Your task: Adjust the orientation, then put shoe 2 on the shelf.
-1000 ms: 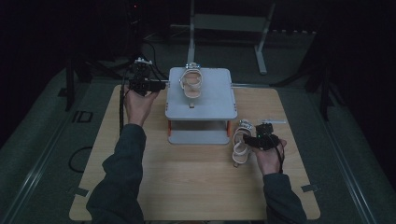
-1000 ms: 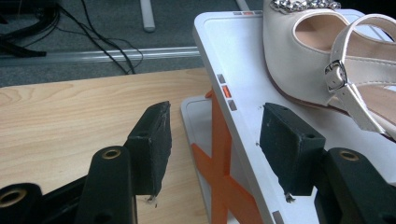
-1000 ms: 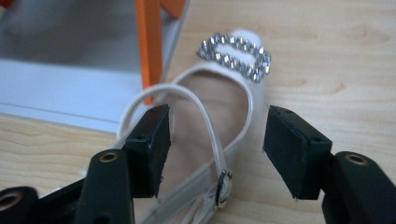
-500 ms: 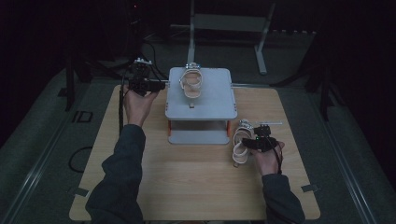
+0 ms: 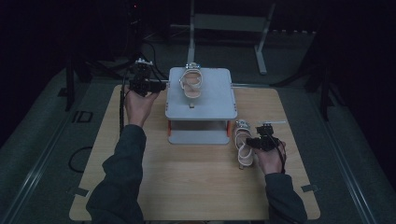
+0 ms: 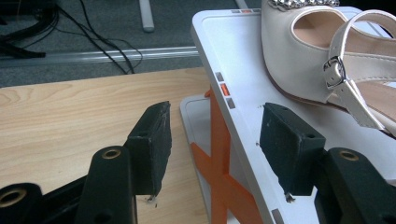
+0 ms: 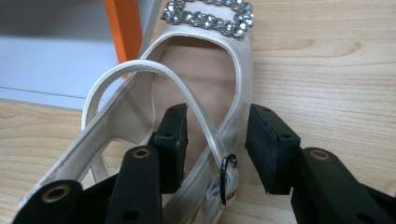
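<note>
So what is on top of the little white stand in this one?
One pale shoe with a buckled strap lies on the top of the white stand. The shelf below is mostly covered by the top, so what it holds cannot be seen. The other shoe lies on the table.

L gripper (image 5: 161,86) jaws apart; R gripper (image 5: 247,142) jaws apart, arms extended.

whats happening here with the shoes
A person at a wooden table holds a tool in each hand. One pale shoe sits on top of a small grey stand; the left tool is open beside the stand's edge, holding nothing. The second shoe lies on the table by the stand, and the right tool is open around its side wall, not clamped.
</note>
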Action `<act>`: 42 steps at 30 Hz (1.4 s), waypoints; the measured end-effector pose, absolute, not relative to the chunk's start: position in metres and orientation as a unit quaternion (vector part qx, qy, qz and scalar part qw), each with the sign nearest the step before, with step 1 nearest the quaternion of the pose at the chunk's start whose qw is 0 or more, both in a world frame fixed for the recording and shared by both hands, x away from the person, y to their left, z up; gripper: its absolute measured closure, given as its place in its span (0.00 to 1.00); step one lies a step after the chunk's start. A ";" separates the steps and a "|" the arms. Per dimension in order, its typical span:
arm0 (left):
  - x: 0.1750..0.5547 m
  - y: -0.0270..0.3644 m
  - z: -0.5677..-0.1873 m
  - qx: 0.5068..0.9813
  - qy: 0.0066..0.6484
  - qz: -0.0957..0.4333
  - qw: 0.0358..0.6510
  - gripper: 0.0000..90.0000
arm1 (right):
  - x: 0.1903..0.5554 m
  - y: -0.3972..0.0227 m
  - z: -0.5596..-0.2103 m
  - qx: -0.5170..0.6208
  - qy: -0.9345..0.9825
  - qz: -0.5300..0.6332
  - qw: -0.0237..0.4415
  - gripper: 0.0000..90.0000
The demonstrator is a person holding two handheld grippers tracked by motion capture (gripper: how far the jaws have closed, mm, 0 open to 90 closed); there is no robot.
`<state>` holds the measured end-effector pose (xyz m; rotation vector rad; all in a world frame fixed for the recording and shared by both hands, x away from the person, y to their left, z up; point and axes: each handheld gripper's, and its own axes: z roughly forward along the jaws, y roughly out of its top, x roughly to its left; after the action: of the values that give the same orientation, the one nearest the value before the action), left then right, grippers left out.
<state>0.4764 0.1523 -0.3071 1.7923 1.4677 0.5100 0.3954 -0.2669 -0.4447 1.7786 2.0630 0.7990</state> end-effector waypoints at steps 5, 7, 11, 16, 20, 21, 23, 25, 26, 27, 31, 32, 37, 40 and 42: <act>0.476 0.152 -0.308 0.700 0.573 0.199 0.376 0.49 | 0.396 -0.269 -0.445 0.618 0.722 0.276 0.141 0.66; 0.477 0.151 -0.308 0.701 0.573 0.199 0.374 0.49 | 0.397 -0.269 -0.446 0.621 0.725 0.269 0.131 0.65; 0.476 0.148 -0.311 0.704 0.571 0.200 0.373 0.49 | 0.399 -0.272 -0.446 0.640 0.710 0.276 0.103 0.67; 0.474 0.149 -0.316 0.700 0.571 0.200 0.379 0.49 | 0.401 -0.278 -0.447 0.669 0.684 0.280 0.078 0.74; 0.475 0.152 -0.321 0.701 0.575 0.198 0.374 0.49 | 0.403 -0.284 -0.449 0.679 0.677 0.277 0.063 0.83; 0.475 0.152 -0.321 0.701 0.575 0.197 0.374 0.49 | 0.403 -0.285 -0.449 0.683 0.673 0.277 0.058 0.84; 0.474 0.151 -0.321 0.702 0.573 0.197 0.374 0.49 | 0.404 -0.288 -0.449 0.686 0.671 0.278 0.051 0.87; 0.474 0.149 -0.321 0.704 0.570 0.197 0.375 0.49 | 0.405 -0.289 -0.449 0.686 0.670 0.278 0.046 0.88; 0.473 0.148 -0.321 0.704 0.569 0.197 0.376 0.49 | 0.405 -0.289 -0.449 0.687 0.670 0.278 0.046 0.88; 0.473 0.147 -0.321 0.706 0.567 0.198 0.376 0.49 | 0.405 -0.288 -0.449 0.687 0.671 0.277 0.047 0.89; 0.473 0.142 -0.323 0.709 0.564 0.198 0.374 0.49 | 0.405 -0.287 -0.448 0.685 0.673 0.274 0.048 0.89; 0.473 0.142 -0.323 0.710 0.564 0.197 0.374 0.49 | 0.405 -0.287 -0.448 0.684 0.674 0.274 0.049 0.90; 0.473 0.138 -0.326 0.716 0.560 0.196 0.369 0.49 | 0.405 -0.288 -0.448 0.684 0.673 0.277 0.050 0.91; 0.472 0.134 -0.330 0.725 0.553 0.193 0.362 0.51 | 0.405 -0.289 -0.449 0.684 0.672 0.280 0.048 0.91; 0.473 0.132 -0.332 0.728 0.552 0.190 0.360 0.56 | 0.405 -0.289 -0.449 0.684 0.671 0.283 0.045 0.91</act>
<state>0.4727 0.1319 -0.3324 1.8756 1.4236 0.4895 0.4049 -0.2894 -0.4489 2.0901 2.0485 0.8639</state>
